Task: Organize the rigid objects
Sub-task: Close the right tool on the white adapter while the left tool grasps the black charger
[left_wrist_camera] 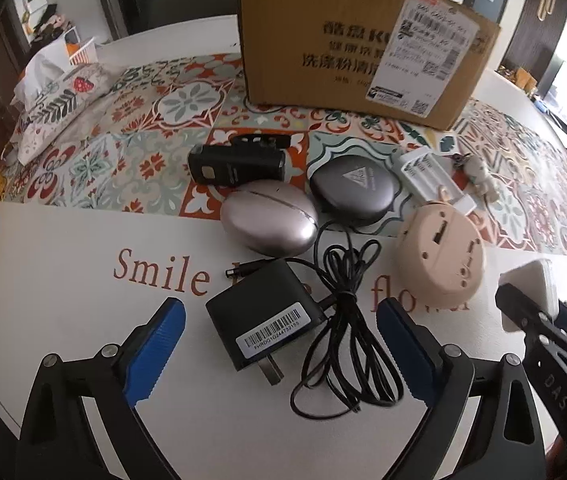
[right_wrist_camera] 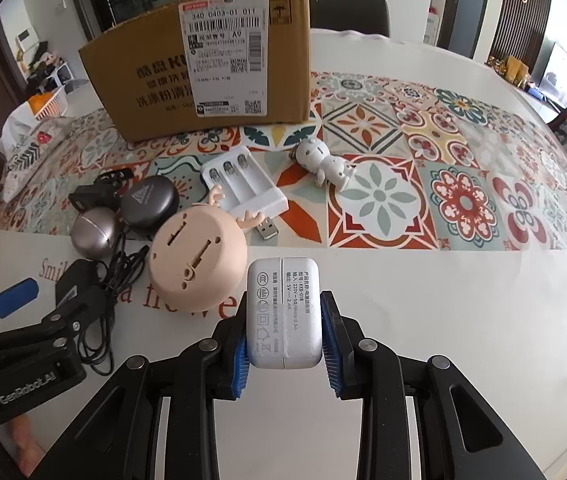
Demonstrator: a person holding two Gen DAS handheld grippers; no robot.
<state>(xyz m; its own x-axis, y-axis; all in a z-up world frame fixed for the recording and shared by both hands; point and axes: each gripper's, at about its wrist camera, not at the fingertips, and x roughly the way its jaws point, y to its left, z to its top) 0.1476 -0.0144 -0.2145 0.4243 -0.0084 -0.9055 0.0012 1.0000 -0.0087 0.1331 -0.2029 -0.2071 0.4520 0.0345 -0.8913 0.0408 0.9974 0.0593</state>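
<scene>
My left gripper (left_wrist_camera: 281,312) is open, its blue fingers (left_wrist_camera: 163,340) standing either side of a black power adapter (left_wrist_camera: 259,320) and its bundled cable (left_wrist_camera: 347,312) on the white table, with no pad touching them. My right gripper (right_wrist_camera: 285,300) is shut on a white charger block (right_wrist_camera: 283,312), which it grips by both sides just above the table; the block also shows at the right edge of the left wrist view as the white charger block (left_wrist_camera: 531,292). An open cardboard box (left_wrist_camera: 359,44) stands at the back on the patterned runner.
Between gripper and box lie a silver egg-shaped case (left_wrist_camera: 269,222), a dark round case (left_wrist_camera: 353,188), a black device (left_wrist_camera: 235,160), a white battery charger (left_wrist_camera: 423,176), a beige round toy (left_wrist_camera: 441,256) and a white figurine (right_wrist_camera: 323,164). A patterned pillow (left_wrist_camera: 59,104) lies far left.
</scene>
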